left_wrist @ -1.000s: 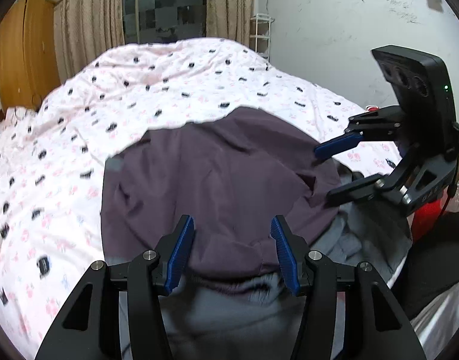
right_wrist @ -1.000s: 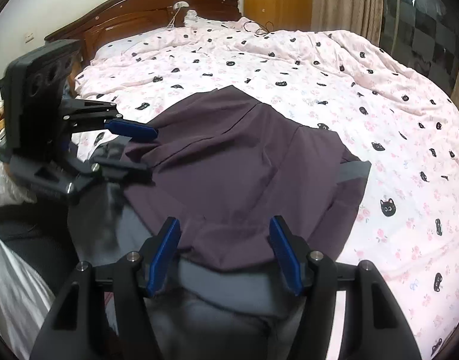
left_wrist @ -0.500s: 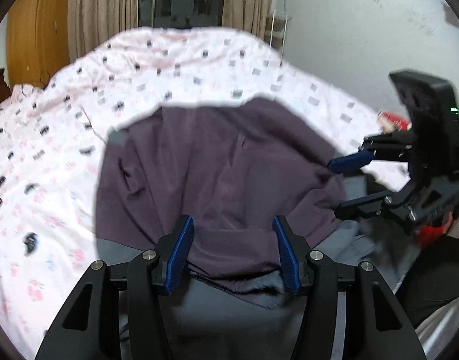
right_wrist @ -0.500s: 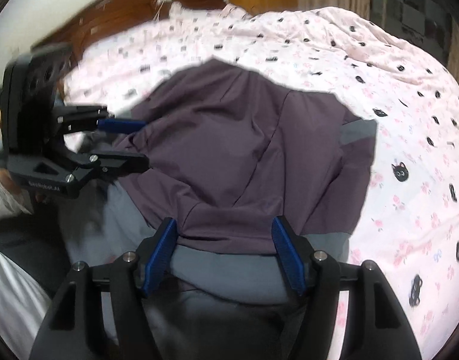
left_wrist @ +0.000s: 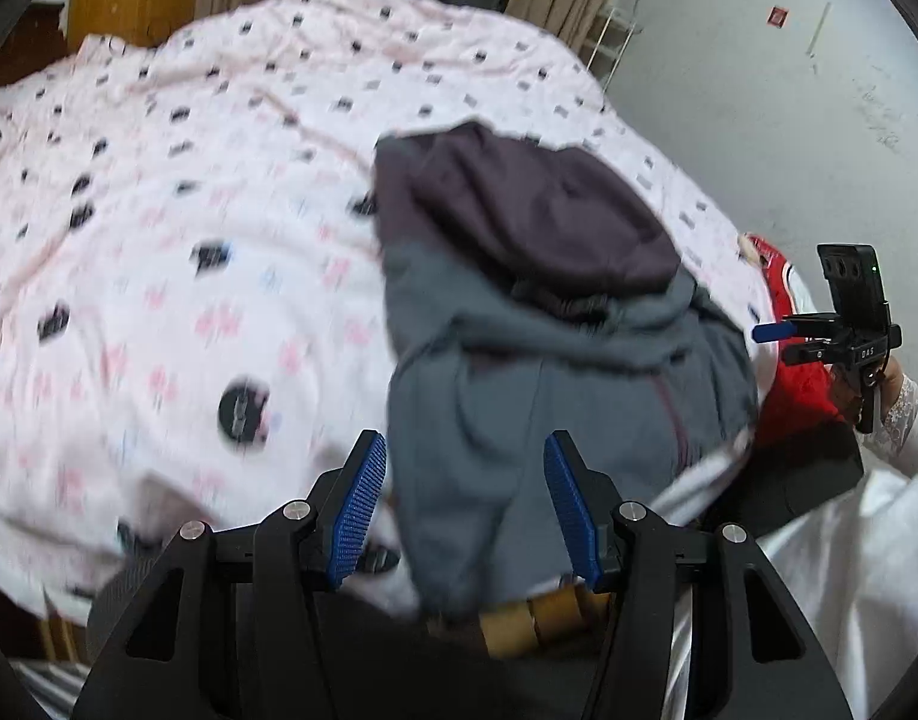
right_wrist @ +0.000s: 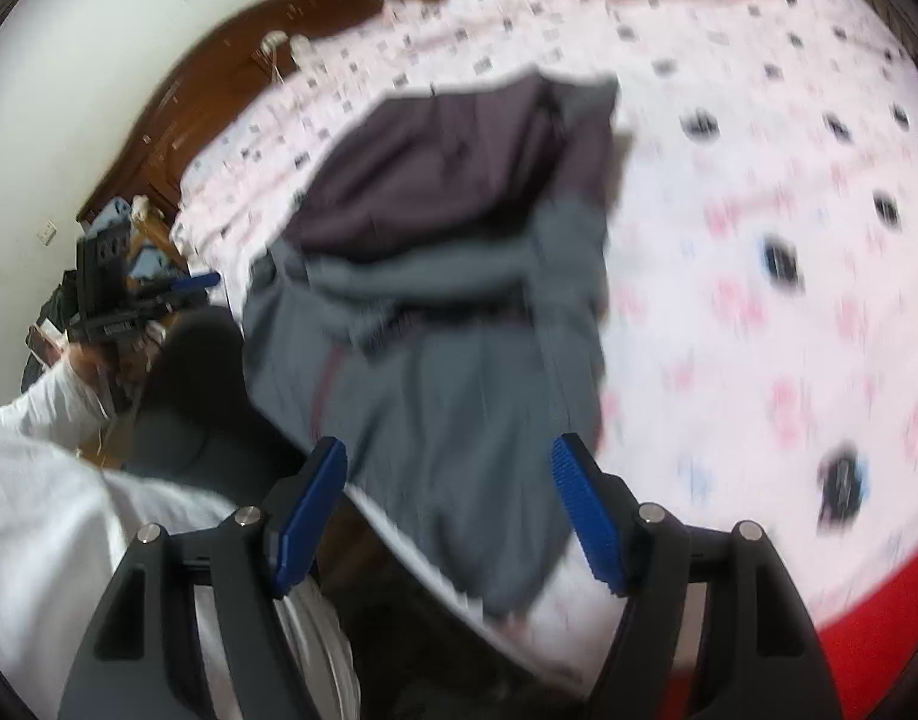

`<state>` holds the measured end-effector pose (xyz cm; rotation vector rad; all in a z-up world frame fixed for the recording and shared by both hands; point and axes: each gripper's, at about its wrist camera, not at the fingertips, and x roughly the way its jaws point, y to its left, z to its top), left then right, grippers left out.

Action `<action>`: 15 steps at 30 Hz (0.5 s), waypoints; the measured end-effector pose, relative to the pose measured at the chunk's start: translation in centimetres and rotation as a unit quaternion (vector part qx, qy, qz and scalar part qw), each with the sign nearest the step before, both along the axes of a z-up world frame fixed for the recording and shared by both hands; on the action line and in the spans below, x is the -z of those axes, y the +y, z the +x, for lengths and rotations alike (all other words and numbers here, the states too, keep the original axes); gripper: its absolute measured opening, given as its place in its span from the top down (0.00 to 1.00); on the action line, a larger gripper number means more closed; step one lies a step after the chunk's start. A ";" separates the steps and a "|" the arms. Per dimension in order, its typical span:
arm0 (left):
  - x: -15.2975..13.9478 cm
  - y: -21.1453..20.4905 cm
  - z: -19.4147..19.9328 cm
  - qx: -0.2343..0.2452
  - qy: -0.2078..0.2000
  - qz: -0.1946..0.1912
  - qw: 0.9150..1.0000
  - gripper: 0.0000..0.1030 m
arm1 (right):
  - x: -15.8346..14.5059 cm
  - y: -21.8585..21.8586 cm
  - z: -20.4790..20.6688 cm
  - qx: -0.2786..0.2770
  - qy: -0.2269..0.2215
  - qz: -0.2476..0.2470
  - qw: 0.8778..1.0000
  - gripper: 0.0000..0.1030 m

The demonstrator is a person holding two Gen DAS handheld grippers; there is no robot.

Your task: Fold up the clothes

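Left tool [left_wrist: 465, 501] half open, empty; right tool [right_wrist: 450, 507] opening, empty; "DAS" on right tool.

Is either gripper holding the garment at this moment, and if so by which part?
Neither. The left gripper and right gripper are open over the grey-and-purple garment, their fingers clear of the cloth.

matt cloth garment [left_wrist: 555, 324], seemingly smooth
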<state>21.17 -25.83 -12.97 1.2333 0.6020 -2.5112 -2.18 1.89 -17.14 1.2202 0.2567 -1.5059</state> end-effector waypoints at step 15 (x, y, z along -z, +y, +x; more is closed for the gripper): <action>7.1 0.2 -3.1 0.074 -0.160 0.127 0.976 0.52 | 5.9 1.7 1.4 -0.002 -0.062 0.066 0.996 0.29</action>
